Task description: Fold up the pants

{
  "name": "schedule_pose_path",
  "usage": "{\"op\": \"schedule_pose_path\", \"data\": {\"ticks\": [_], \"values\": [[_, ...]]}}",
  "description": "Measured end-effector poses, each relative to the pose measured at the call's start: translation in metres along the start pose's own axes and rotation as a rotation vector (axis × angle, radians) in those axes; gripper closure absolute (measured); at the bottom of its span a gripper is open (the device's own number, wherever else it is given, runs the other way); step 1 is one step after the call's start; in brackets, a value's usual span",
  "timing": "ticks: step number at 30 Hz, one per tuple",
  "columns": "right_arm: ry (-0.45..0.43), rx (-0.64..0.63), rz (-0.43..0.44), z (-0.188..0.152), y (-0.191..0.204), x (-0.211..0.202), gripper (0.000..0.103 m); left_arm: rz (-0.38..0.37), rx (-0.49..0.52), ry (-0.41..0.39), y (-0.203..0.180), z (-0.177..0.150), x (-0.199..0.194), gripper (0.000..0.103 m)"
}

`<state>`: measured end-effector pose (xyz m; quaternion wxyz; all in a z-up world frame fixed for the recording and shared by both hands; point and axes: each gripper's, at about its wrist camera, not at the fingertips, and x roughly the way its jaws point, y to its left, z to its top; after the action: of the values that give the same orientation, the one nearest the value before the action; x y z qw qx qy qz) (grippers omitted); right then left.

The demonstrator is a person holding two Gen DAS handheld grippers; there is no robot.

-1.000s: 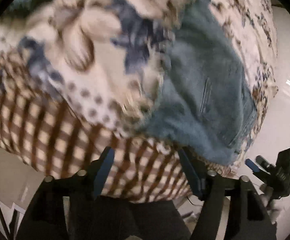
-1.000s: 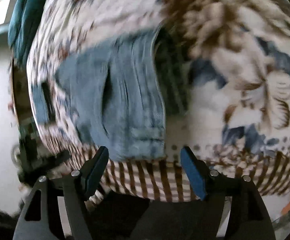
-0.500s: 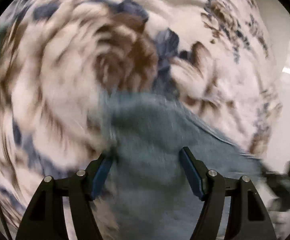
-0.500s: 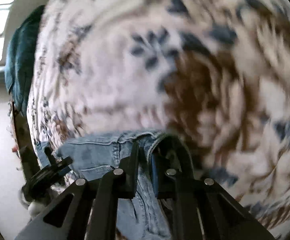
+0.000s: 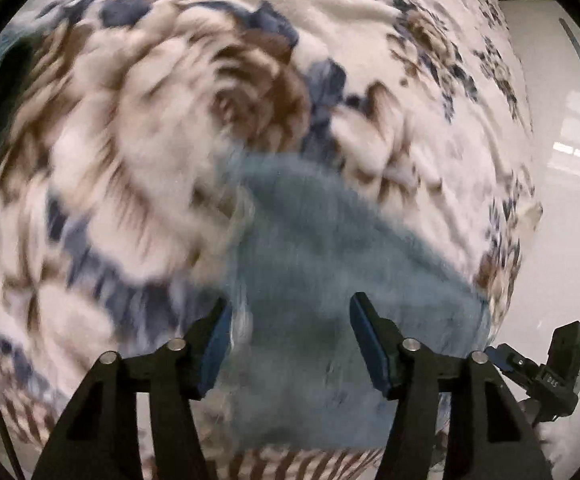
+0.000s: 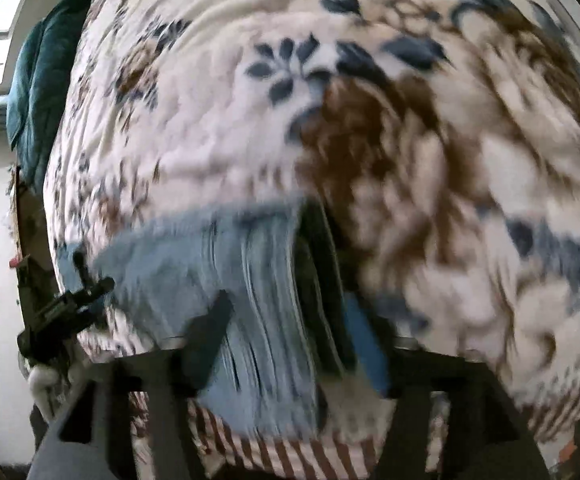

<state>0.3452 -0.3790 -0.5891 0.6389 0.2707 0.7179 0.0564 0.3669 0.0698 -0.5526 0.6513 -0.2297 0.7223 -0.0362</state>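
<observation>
My left gripper (image 5: 290, 344) and right gripper (image 6: 286, 344) are both wide apart over the jeans (image 5: 322, 248) on the flowery blanket (image 5: 130, 140).

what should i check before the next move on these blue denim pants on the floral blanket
1. Left gripper jaws apart: ok.
2. Blue denim pants lie between the left fingers: ok.
3. Right gripper jaws apart around the denim edge: ok, though blurred.
4. Pants fully on the cream, brown and blue floral blanket: ok.
5. Fold edges lined up: cannot tell, motion blur.
6. Grippers apart from each other: ok.
</observation>
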Motion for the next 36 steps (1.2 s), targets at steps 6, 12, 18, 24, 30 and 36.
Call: {"op": "schedule_pose_path", "data": {"ticks": [6,12,18,24,30,36], "values": [[0.155,0.065,0.092,-0.059,-0.027,0.04,0.076,0.02,0.008,0.165,0.014,-0.063,0.034,0.042],[0.049,0.144,0.057,-0.067,-0.045,0.028,0.09,0.185,0.14,0.16,0.013,-0.101,0.059,0.064],[0.14,0.043,0.026,-0.058,-0.034,0.033,0.073,0.175,0.119,0.195,0.023,-0.111,0.05,0.064],[0.026,-0.041,0.043,-0.041,-0.017,0.015,0.024,0.004,0.092,-0.036,0.026,-0.091,0.006,0.058],[0.025,-0.129,0.132,-0.004,-0.013,0.054,0.018,-0.116,0.047,-0.072,0.03,-0.055,0.026,0.001],[0.155,-0.209,0.256,0.016,-0.01,0.102,0.017,-0.157,-0.024,-0.042,0.023,-0.044,0.052,0.002]]}}
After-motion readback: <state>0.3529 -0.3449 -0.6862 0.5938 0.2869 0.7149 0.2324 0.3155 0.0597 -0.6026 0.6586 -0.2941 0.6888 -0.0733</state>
